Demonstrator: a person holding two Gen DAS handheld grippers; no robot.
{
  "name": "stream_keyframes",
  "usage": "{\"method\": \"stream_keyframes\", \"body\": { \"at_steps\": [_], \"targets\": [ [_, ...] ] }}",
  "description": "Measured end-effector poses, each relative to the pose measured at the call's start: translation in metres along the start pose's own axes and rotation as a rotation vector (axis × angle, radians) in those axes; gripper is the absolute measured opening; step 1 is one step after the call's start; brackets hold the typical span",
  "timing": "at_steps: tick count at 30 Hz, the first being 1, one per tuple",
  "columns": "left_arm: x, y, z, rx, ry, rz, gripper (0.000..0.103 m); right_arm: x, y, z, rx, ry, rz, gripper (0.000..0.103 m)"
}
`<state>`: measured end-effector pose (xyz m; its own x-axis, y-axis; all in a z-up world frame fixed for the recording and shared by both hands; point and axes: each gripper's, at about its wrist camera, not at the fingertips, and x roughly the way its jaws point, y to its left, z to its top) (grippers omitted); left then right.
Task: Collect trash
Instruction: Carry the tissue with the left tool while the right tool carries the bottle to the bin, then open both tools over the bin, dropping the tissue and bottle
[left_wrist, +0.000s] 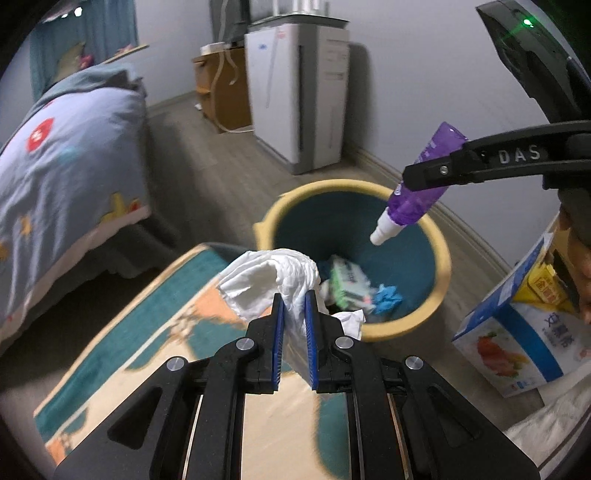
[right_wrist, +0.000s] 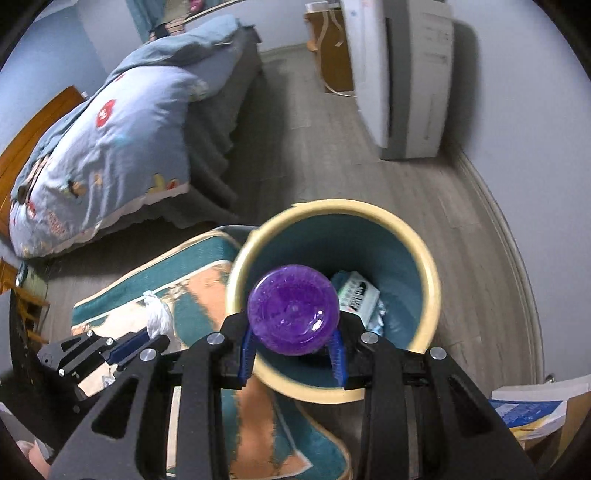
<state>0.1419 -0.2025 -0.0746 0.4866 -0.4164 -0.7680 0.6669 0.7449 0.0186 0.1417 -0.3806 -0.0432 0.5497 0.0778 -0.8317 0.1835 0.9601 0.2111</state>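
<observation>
A round trash bin (left_wrist: 441, 245) (right_wrist: 430, 275) with a cream rim and teal inside stands on the floor; a green-white packet (left_wrist: 347, 282) (right_wrist: 356, 295) and blue scraps lie at its bottom. My left gripper (left_wrist: 294, 299) (right_wrist: 142, 338) is shut on a crumpled white tissue (left_wrist: 273, 280) (right_wrist: 157, 312), held over the rug just short of the bin's near rim. My right gripper (right_wrist: 293, 345) (left_wrist: 424, 177) is shut on a purple plastic bottle (right_wrist: 293, 308) (left_wrist: 421, 188) with a white cap (left_wrist: 384, 230), hanging cap-down over the bin's opening.
A teal and peach rug (left_wrist: 166, 332) (right_wrist: 192, 291) lies beside the bin. A bed with a blue quilt (left_wrist: 66, 155) (right_wrist: 107, 147) is at the left, a white appliance (left_wrist: 295, 96) (right_wrist: 399, 74) by the far wall. A blue-white carton (left_wrist: 517, 332) (right_wrist: 532, 410) sits at the right.
</observation>
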Motion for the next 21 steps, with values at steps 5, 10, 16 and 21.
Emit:
{"method": "stream_keyframes", "body": {
  "at_steps": [5,10,16,21],
  "targets": [
    [0.019,-0.022,0.011,0.017,0.002,-0.033,0.012,0.004,-0.034,-0.002,0.059,0.011,-0.032,0.032],
    [0.036,-0.033,0.018,0.01,0.005,-0.055,0.012,0.016,-0.061,-0.006,0.11,0.046,-0.063,0.032],
    [0.055,-0.036,0.027,-0.011,0.007,-0.061,0.012,0.026,-0.077,-0.011,0.156,0.078,-0.077,0.032],
    [0.067,-0.032,0.03,-0.047,0.016,-0.06,0.022,0.028,-0.075,-0.011,0.163,0.075,-0.045,0.032]
  ]
}}
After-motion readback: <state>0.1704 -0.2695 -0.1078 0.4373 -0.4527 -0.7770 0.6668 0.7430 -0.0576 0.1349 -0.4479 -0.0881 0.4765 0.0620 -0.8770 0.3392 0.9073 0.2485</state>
